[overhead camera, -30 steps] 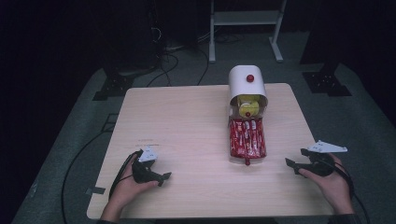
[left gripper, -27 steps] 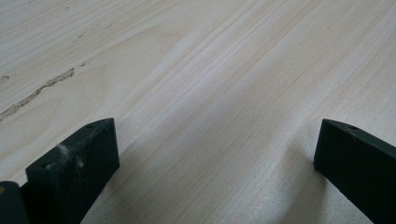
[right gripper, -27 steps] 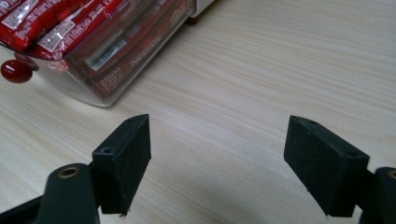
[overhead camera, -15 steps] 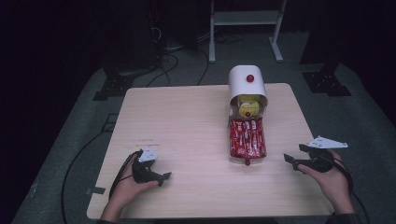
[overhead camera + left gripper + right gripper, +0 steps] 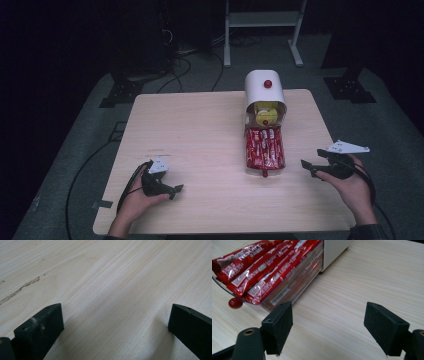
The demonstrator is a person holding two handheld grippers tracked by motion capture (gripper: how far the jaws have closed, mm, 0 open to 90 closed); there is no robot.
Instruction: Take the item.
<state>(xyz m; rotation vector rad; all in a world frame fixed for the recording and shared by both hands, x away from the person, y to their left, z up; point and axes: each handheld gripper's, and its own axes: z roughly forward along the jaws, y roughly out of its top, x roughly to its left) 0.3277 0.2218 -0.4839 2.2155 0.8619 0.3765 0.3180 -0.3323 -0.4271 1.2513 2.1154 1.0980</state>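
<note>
Both tools idle on desk, jaws apart, nothing gripped.

Left tool (image 5: 160,185) sits near the front-left corner in a hand (image 5: 137,200), jaws wide over bare wood. Right tool (image 5: 325,167) at the right edge near the front, held in the other hand (image 5: 352,187), jaws spread, aimed at the dispenser. White dispenser (image 5: 264,90) stands at the back edge, right of centre; red knob on top, yellow item inside its mouth, can't identify. Clear drawer (image 5: 294,287) pulled out toward the front, red knob (image 5: 235,303) on its end, packed with red sachets (image 5: 257,267). Print reads "NESCAFE"; a barcode label shows through the drawer wall. Smaller text illegible.
</note>
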